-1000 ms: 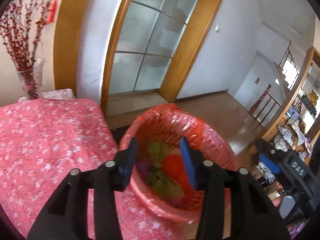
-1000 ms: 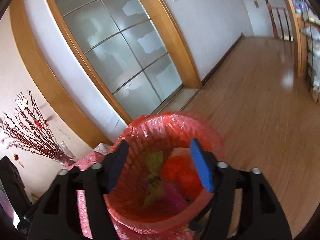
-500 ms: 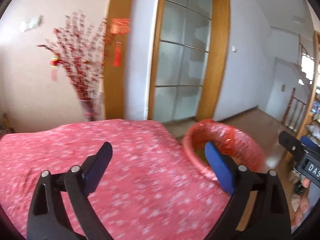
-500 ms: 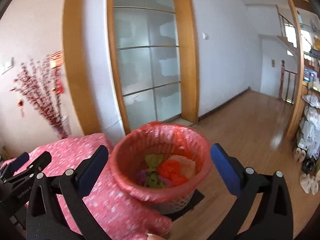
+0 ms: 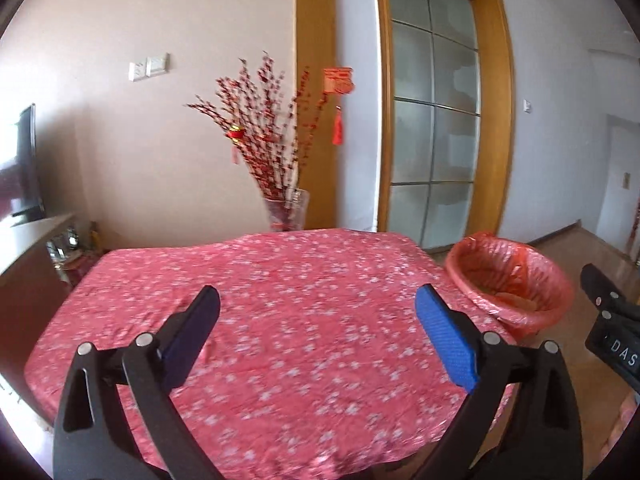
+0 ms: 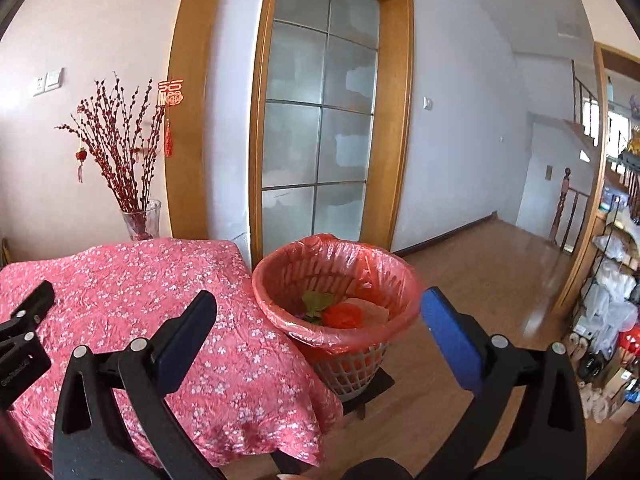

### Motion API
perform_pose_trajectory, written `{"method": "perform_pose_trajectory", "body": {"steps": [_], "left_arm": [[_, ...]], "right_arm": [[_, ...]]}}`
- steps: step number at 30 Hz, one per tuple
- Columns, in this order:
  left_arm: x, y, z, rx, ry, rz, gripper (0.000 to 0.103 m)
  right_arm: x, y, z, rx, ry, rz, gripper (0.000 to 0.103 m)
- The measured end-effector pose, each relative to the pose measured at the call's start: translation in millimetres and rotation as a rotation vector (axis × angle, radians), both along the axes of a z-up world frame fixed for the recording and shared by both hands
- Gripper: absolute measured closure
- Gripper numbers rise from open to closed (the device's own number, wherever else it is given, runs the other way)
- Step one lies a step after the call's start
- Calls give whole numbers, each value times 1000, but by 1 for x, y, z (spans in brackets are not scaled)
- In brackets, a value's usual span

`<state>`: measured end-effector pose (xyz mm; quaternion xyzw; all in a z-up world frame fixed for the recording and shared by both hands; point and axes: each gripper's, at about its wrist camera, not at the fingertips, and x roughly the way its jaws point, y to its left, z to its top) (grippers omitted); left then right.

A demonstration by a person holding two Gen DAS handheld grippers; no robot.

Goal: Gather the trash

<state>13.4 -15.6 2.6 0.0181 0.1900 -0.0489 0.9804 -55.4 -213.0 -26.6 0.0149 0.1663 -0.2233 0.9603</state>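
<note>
A bin lined with a red bag (image 6: 335,276) stands on the floor beside the table; it also shows in the left wrist view (image 5: 508,276). Crumpled green, orange and pale trash (image 6: 340,312) lies inside it. My left gripper (image 5: 318,328) is wide open and empty above the pink flowered tablecloth (image 5: 280,280). My right gripper (image 6: 318,330) is wide open and empty, held back from the bin and above it. The left gripper also shows at the left edge of the right wrist view (image 6: 24,332).
A glass vase of red branches (image 5: 284,208) stands at the table's far edge. A frosted glass door (image 6: 316,132) is behind the bin. Wooden floor (image 6: 480,264) runs right to shelves with bags and shoes (image 6: 612,308). A dark cabinet (image 5: 24,264) stands left.
Both grippers have pulled back and up from over the bin and opened wide. The left one has swung left over the table.
</note>
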Motion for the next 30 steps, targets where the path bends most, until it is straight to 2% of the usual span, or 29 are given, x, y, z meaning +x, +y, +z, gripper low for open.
{"method": "perform_pose_trajectory", "body": {"steps": [12, 19, 30], "left_arm": [[-36, 15, 0, -29, 4, 54, 7], [-44, 15, -5, -43, 22, 51, 7], [-50, 12, -7, -23, 23, 65, 7]], "right_arm": [[-27, 12, -8, 21, 17, 15, 2], [-35, 8, -13, 33, 30, 8, 2], [-41, 5, -18, 38, 42, 5, 2]]}}
